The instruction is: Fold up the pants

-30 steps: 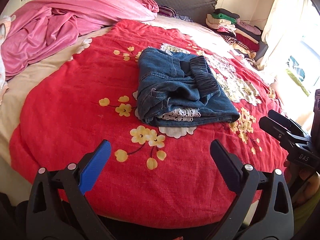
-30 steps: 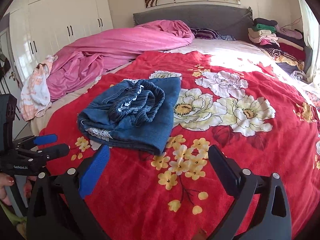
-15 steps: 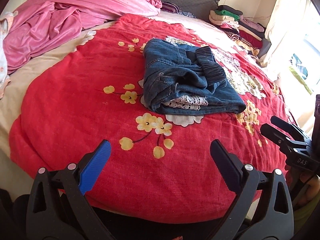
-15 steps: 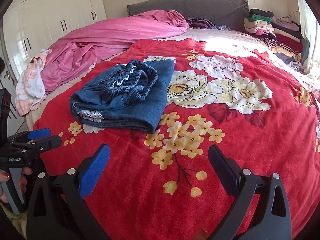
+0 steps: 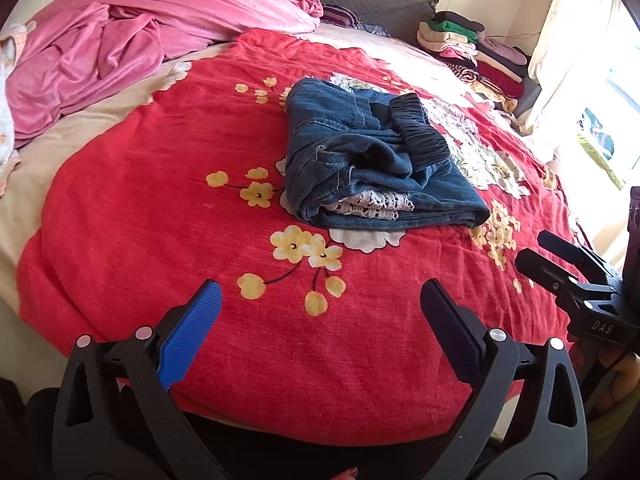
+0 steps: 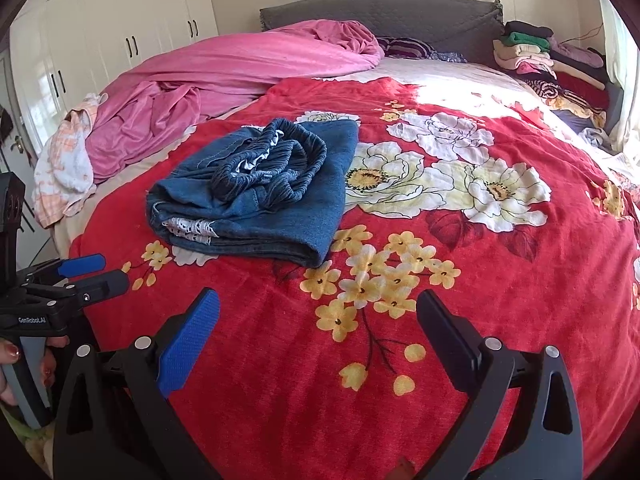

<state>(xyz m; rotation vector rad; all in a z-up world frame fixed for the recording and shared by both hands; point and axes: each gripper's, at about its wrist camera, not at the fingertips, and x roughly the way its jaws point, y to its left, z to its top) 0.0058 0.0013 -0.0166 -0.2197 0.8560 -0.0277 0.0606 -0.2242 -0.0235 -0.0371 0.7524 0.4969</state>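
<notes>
A pair of blue denim pants (image 5: 372, 160) (image 6: 256, 196) lies folded into a compact bundle on the red floral blanket (image 5: 140, 184) (image 6: 460, 300), elastic waistband on top and white lace trim showing at the near edge. My left gripper (image 5: 320, 304) hovers open over the blanket's near edge, well short of the pants, nothing between its fingers. My right gripper (image 6: 318, 312) is open too, empty, to the right of the pants and apart from them. Each gripper shows in the other's view: the right gripper (image 5: 552, 256), the left gripper (image 6: 96, 270).
A crumpled pink duvet (image 5: 132, 36) (image 6: 224, 80) covers the far left of the bed. A stack of folded clothes (image 5: 476, 52) (image 6: 548, 60) sits by the grey headboard (image 6: 380, 12). White wardrobes (image 6: 120, 28) stand at left. A hand (image 6: 12, 360) holds the left gripper's handle.
Both grippers have drawn back slightly toward the foot of the bed and stay open. The pants have not moved.
</notes>
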